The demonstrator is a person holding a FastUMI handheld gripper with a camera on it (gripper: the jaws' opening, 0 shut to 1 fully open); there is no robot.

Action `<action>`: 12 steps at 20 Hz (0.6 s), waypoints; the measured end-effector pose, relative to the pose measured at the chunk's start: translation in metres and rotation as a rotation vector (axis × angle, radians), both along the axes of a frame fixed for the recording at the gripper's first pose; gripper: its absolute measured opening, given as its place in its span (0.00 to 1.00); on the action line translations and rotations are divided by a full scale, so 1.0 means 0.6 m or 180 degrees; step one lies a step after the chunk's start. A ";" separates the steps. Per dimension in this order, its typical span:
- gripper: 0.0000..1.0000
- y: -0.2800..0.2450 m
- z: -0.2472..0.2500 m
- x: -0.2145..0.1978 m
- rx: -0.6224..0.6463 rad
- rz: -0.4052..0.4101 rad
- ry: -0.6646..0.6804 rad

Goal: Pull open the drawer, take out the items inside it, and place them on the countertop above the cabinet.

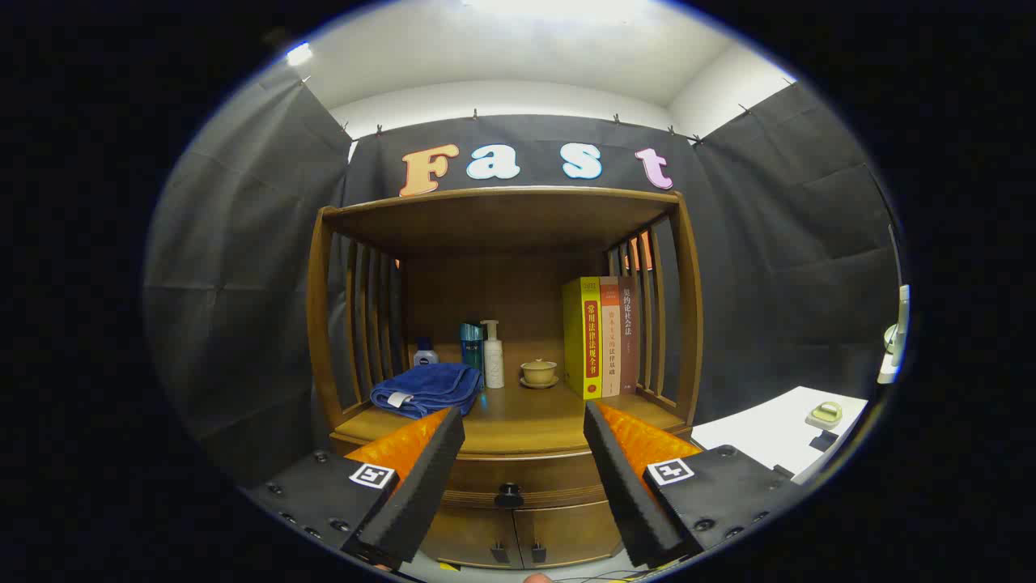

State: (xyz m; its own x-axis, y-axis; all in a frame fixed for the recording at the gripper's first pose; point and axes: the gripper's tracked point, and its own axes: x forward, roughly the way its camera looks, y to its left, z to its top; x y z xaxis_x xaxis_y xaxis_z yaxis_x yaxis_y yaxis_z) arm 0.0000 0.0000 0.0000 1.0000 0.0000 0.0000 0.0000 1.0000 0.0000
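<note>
Gripper (pixel 524 425) is level, pointed straight at the wooden cabinet (pixel 506 340), squared to its front. Jaws spread wide, nothing between them, no contact with anything. Fingertips frame the front lip of the countertop (pixel 526 425); they sit short of the cabinet, apart from it.

Drawer (pixel 518 479) is shut, directly under the countertop, front face flush with the frame. Its dark round knob (pixel 509 494) sits between the fingers and lower than the tips, roughly centred in the gap. Contents can't be seen with it closed. Below the drawer: two small cabinet doors (pixel 518 534), both closed, with dark pulls meeting at the middle seam.

Countertop occupancy:
- folded blue towel (pixel 429 389) at front left, close to the left slatted side
- three bottles (pixel 473 352) behind the towel, upright
- small cup on a saucer (pixel 538 372) mid-depth, centre
- upright books (pixel 599 336) against the right slatted side

Open room: the bare strip of wood across the front centre and front right, between towel and books, ahead of the cup. Shelf roof overhead and slatted sides bound the bay on left and right.

White table (pixel 769 433) stands to the right of the cabinet, well apart, with a small green object (pixel 825 414) on it.
</note>
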 end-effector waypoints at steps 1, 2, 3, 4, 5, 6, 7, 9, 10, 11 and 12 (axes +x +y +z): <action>0.97 -0.001 0.000 0.000 0.0005 -0.0006 0.0000; 0.97 -0.002 -0.001 0.001 0.0006 -0.0009 0.0005; 0.97 -0.004 -0.001 0.001 0.0005 -0.0014 0.0011; 0.97 -0.006 -0.001 0.001 0.0003 -0.0017 0.0017; 0.97 -0.006 -0.002 0.001 0.0009 -0.0015 0.0020; 0.97 -0.006 -0.003 0.003 0.0023 -0.0013 0.0018; 0.97 -0.005 -0.004 0.001 0.0025 -0.0009 0.0026; 0.97 -0.005 -0.004 0.000 0.0024 -0.0012 0.0028; 0.97 -0.004 -0.005 0.000 0.0025 -0.0005 0.0034; 0.97 -0.004 -0.005 0.000 0.0025 -0.0002 0.0029; 0.97 -0.003 -0.004 -0.001 0.0018 -0.0002 0.0024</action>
